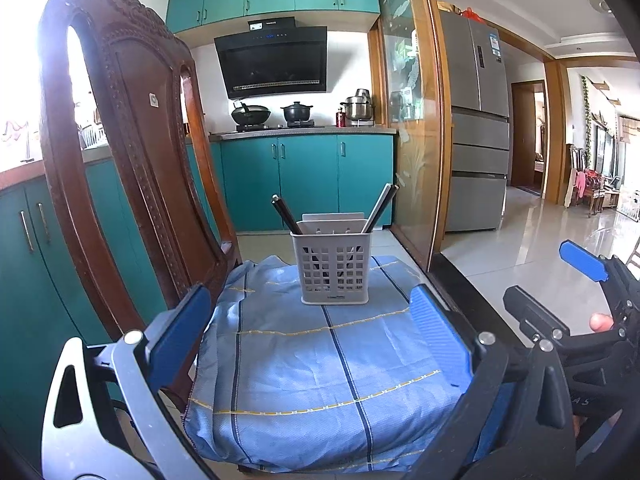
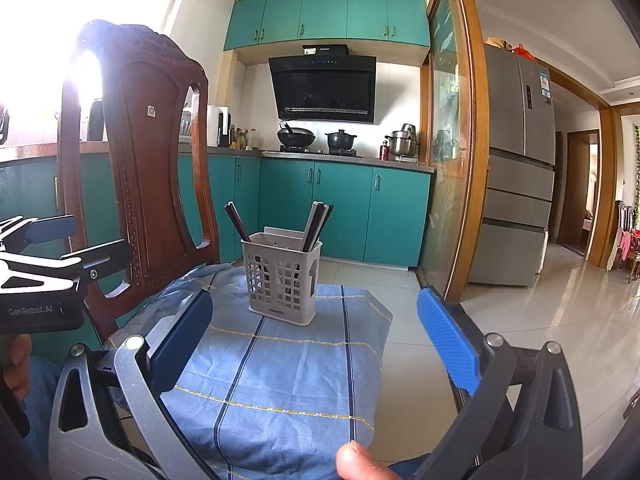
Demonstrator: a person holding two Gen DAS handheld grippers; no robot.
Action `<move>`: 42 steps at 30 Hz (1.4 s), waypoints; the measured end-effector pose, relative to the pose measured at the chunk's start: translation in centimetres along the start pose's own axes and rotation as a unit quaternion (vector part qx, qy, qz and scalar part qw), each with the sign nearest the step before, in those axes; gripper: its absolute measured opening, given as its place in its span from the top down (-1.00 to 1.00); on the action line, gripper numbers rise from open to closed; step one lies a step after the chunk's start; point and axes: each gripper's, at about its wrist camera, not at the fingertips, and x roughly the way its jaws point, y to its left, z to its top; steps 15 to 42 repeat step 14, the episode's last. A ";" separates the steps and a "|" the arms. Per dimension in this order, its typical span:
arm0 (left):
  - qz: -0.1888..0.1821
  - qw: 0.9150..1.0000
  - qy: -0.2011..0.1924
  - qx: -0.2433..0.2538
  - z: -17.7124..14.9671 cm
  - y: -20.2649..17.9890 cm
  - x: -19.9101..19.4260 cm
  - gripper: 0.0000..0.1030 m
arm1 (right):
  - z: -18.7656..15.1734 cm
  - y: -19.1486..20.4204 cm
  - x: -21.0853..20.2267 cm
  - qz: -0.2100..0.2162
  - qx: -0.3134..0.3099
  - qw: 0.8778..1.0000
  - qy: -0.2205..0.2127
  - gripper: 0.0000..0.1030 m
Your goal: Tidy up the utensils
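A grey slotted utensil holder (image 1: 335, 266) stands upright on a blue checked cloth (image 1: 320, 364) draped over a chair seat. Dark chopsticks (image 1: 285, 213) lean out of its left side and more chopsticks (image 1: 380, 210) out of its right. My left gripper (image 1: 308, 328) is open and empty, held back from the holder above the cloth. My right gripper (image 2: 316, 336) is open and empty, also short of the holder (image 2: 282, 278). The right gripper shows at the right of the left wrist view (image 1: 560, 280); the left gripper shows at the left of the right wrist view (image 2: 76, 240).
A carved wooden chair back (image 1: 132, 152) rises at the left of the seat. Teal cabinets (image 1: 304, 184) with a stove and pots stand behind. A glass sliding door (image 1: 412, 120) and a steel fridge (image 1: 476, 120) are at the right, with tiled floor beyond.
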 end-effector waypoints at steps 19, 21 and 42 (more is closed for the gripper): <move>-0.003 1.000 0.016 -0.007 -0.3 -0.3 1.4 -0.93 | -0.2 -0.2 1.2 -0.001 -0.005 1.000 0.013 -0.94; -0.003 1.000 0.016 -0.007 -0.3 -0.3 1.4 -0.93 | -0.2 -0.2 1.2 -0.001 -0.005 1.000 0.013 -0.94; -0.003 1.000 0.016 -0.007 -0.3 -0.3 1.4 -0.93 | -0.2 -0.2 1.2 -0.001 -0.005 1.000 0.013 -0.94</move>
